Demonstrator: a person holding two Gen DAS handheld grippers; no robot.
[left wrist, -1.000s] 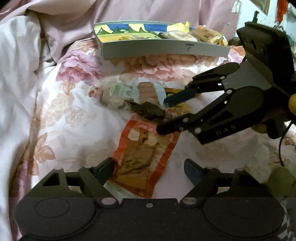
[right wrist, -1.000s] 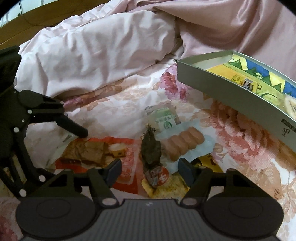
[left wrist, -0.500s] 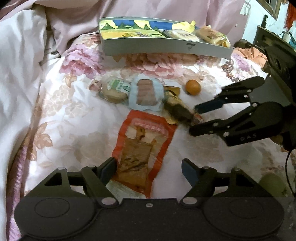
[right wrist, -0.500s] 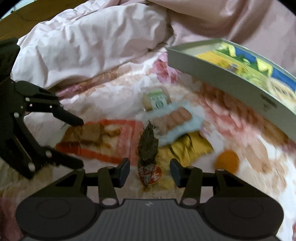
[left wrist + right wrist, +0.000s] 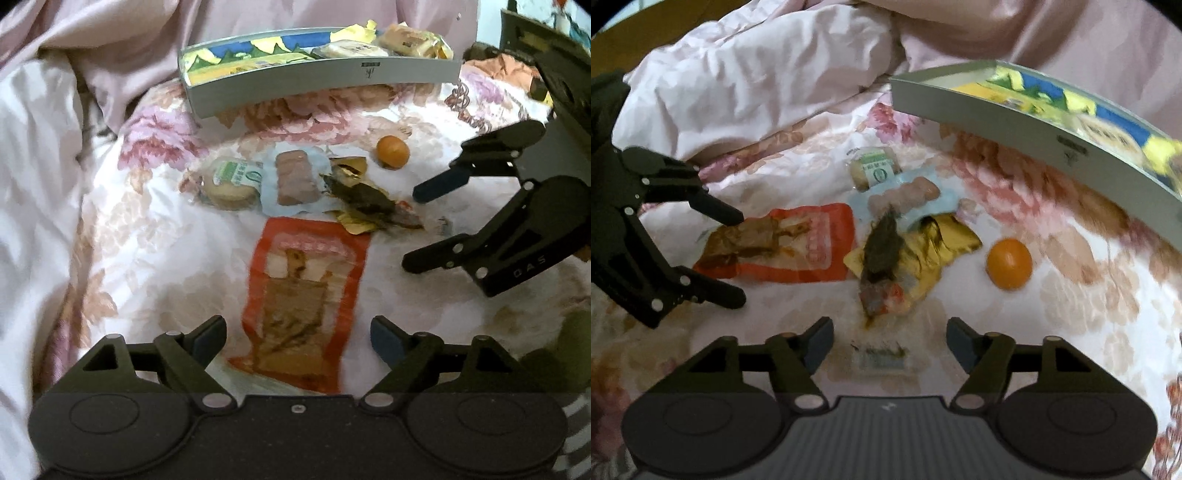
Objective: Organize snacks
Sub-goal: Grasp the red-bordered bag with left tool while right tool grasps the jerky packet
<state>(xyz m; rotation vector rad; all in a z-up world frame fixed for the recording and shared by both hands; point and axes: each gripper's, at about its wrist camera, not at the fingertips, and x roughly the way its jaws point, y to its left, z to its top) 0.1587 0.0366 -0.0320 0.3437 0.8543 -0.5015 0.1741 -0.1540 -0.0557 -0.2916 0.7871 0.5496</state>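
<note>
A floral bedspread (image 5: 155, 236) covers the whole scene, rumpled into pale pink folds at the back. On it, toward the far side, sits a long shallow grey box (image 5: 325, 88) with a bright blue and yellow lining; a few wrapped snacks already lie inside at its right end.

Between the box and the cameras, loose snacks lie in a cluster. The biggest is a flat orange packet (image 5: 303, 302) of brown dried food, directly in front of the left gripper (image 5: 298, 334), whose jaws stand wide apart and empty, one on each side of the packet's near end. Beyond it lie a pale blue pack of small sausages (image 5: 295, 181), a round biscuit with a green label (image 5: 232, 184) touching its left side, and a dark dried snack (image 5: 882, 247) lying on top of a gold wrapper (image 5: 953, 240). A small orange fruit (image 5: 1009, 263) sits apart to the right.

The right gripper (image 5: 889, 343) hovers with jaws wide and empty, pointing at the dark snack's near end.

Judging by this, sorting is partly done, and both tongs seem to be lining up for a pick. The next move likely calls for lowering onto a thin, soft packet and pinching it without catching the cloth.
</note>
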